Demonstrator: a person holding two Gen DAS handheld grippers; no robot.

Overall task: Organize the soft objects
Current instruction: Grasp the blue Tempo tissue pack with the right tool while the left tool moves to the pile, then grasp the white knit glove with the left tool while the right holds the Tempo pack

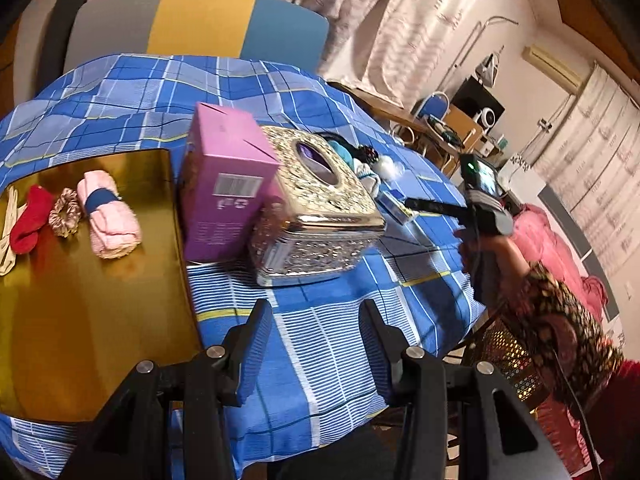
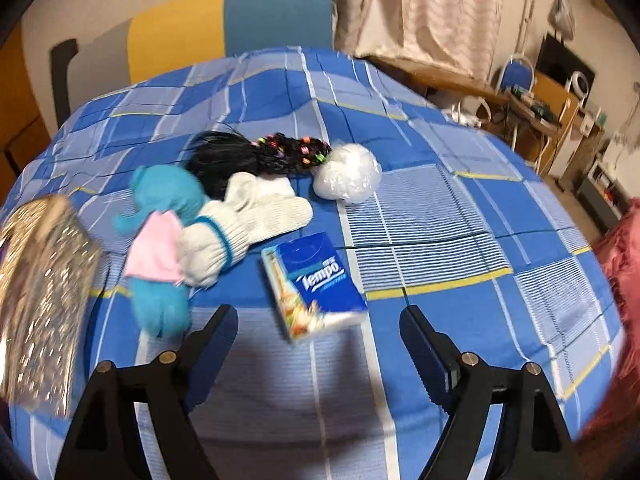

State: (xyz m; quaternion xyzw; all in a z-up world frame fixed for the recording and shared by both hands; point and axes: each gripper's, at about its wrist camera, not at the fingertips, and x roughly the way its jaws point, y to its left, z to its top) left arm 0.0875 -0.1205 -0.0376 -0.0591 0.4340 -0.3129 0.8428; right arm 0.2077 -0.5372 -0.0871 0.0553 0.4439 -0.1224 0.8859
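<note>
The left wrist view looks forward and slightly down over the plaid tablecloth (image 1: 328, 340) from the table's near edge, facing the far chair (image 1: 200, 20). The right wrist view sits close above the same cloth, further right. Both views share the silver tissue box (image 1: 316, 204), the Tempo pack (image 2: 312, 284) and the chair.

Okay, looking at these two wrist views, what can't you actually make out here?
- Cream cloth on the gold tray: cut off by the left wrist view's left edge.
- Teal toy and white socks: mostly hidden behind the silver box, left wrist view.
- Silver box: motion-blurred in the right wrist view.
- Purple box: print too small to read.
- Right tool tips: too small, left wrist view.
</note>
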